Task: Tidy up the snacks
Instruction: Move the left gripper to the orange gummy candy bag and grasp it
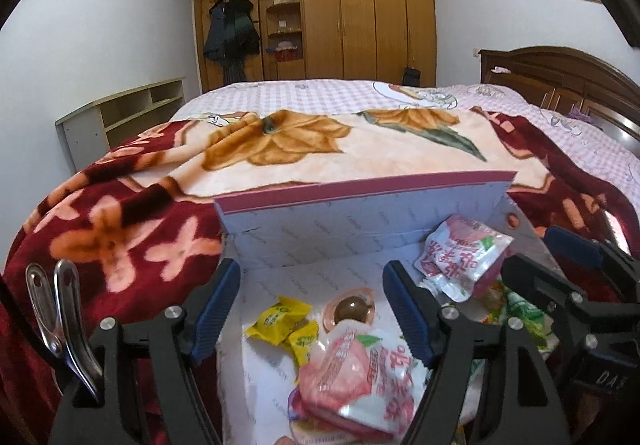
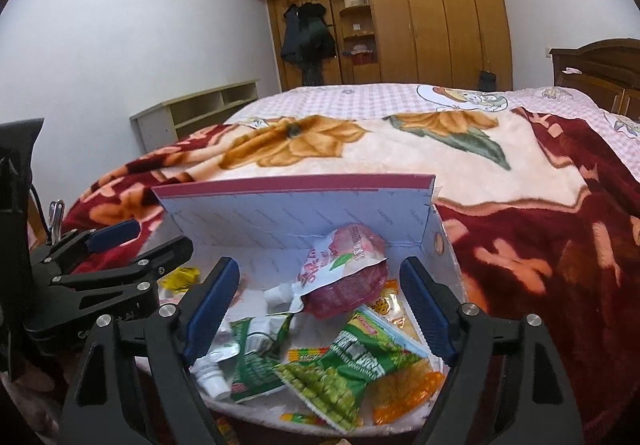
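A white cardboard box (image 1: 360,205) with a maroon rim lies open on the bed and also shows in the right wrist view (image 2: 292,213). My left gripper (image 1: 312,309) is open and empty above a yellow candy (image 1: 282,323), a brown jelly cup (image 1: 352,311) and a pink peach pouch (image 1: 360,377). My right gripper (image 2: 320,305) is open and empty above a pink pouch (image 2: 344,269), green pea packets (image 2: 340,369) and an orange packet (image 2: 404,389). The right gripper shows in the left wrist view (image 1: 560,257); the left one shows in the right wrist view (image 2: 128,241).
The box sits on a red and cream floral blanket (image 1: 120,229) over a pink checked bedsheet (image 1: 320,93). A low shelf (image 1: 120,117) stands left of the bed, a wooden wardrobe (image 1: 360,13) behind it, a headboard (image 1: 560,81) at the right.
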A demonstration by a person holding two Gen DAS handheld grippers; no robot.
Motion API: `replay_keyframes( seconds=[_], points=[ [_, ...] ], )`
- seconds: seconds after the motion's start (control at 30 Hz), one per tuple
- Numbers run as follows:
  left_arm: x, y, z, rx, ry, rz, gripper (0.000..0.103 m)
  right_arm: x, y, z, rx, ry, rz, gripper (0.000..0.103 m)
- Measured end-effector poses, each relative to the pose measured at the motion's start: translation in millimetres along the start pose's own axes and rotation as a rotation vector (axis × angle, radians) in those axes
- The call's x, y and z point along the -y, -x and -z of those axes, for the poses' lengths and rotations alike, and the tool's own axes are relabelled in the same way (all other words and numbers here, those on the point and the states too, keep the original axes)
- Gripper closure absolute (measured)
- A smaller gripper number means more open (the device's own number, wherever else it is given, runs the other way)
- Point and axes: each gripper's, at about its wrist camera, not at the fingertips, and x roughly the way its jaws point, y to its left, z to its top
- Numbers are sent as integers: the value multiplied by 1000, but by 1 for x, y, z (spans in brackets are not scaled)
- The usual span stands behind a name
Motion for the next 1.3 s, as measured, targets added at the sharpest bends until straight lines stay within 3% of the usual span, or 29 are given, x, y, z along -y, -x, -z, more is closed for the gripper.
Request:
replay_keyframes(
  seconds=[0.5,0.83,1.07,1.3],
  points=[
    [-7,72,21,47,36,-4,25,-19,54,12,52,-10,-43,19],
    [-2,98,53,-18,54,19,25,-23,85,34,58,-18,-46,18],
    [10,91,80,-109,66,53,25,-12,91,58,9,-52,-23,18],
    [28,84,92,-146,29,43,25,6,93,79,-25,-83,18,18]
  ],
)
